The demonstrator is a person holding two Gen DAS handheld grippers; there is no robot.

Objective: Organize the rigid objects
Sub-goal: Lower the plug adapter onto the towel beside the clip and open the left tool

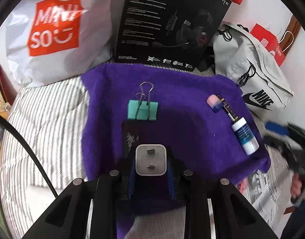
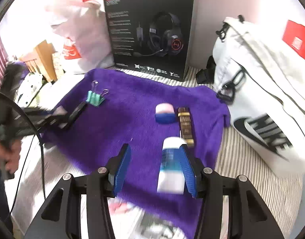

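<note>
**Charger plug in hand, bottle lying loose on the purple towel**

The left gripper [image 1: 150, 167] has its fingers clamped nearly shut on a white charger plug [image 1: 150, 160], prongs facing the camera, hovering over the near edge of the purple towel [image 1: 184, 107] spread on the striped bed. The right gripper [image 2: 155, 167] has its fingers standing apart with nothing squeezed. The white-and-blue bottle [image 2: 171, 165] lies on the towel, right against the inside of the right-hand finger, with a clear gap to the other one.

Handling, as I'd guess: the plug is a hard, light plastic block with flat sides, so gripping across those works fine. The bottle looks smooth and round, so it could roll; take it across the middle. The teal binder clip [image 1: 142, 110] is stiff, so grab the body, not the wire handles. The pink-and-blue eraser [image 1: 213, 102] and the brown stick beside it [image 1: 227, 108] look small and light.
</note>
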